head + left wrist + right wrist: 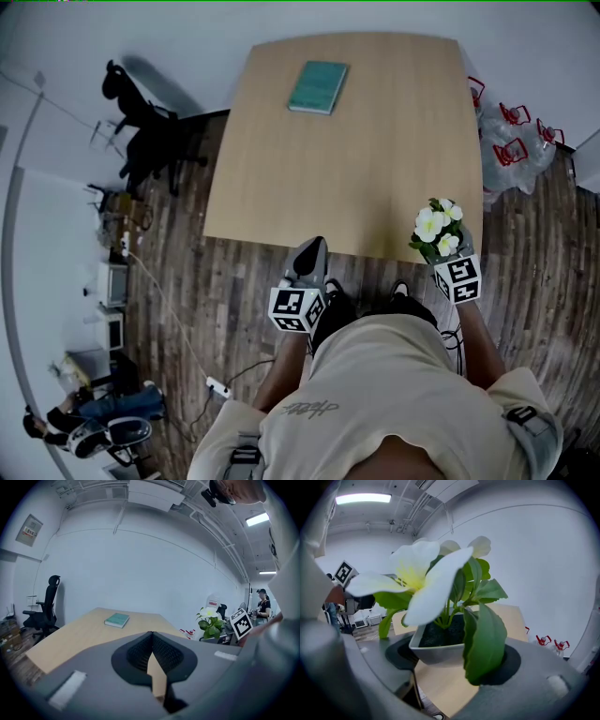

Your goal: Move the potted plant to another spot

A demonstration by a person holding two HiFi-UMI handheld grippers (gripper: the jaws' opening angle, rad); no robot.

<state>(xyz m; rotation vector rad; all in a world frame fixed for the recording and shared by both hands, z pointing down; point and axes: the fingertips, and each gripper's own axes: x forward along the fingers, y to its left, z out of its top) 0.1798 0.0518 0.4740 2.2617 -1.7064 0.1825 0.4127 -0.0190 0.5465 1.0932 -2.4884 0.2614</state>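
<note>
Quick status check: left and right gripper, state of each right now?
Left gripper: closed, empty.
Right gripper: closed on the potted plant.

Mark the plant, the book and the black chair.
Plant (437, 228), head view: on its white flowers.
Book (318, 86), head view: middle of its green cover.
Chair (148, 141), head view: on its black body.

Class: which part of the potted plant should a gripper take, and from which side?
Its pot, by two opposite walls, coming in level from the side beneath the foliage: the walls look firm, while leaves and flowers overhang the rim.
</note>
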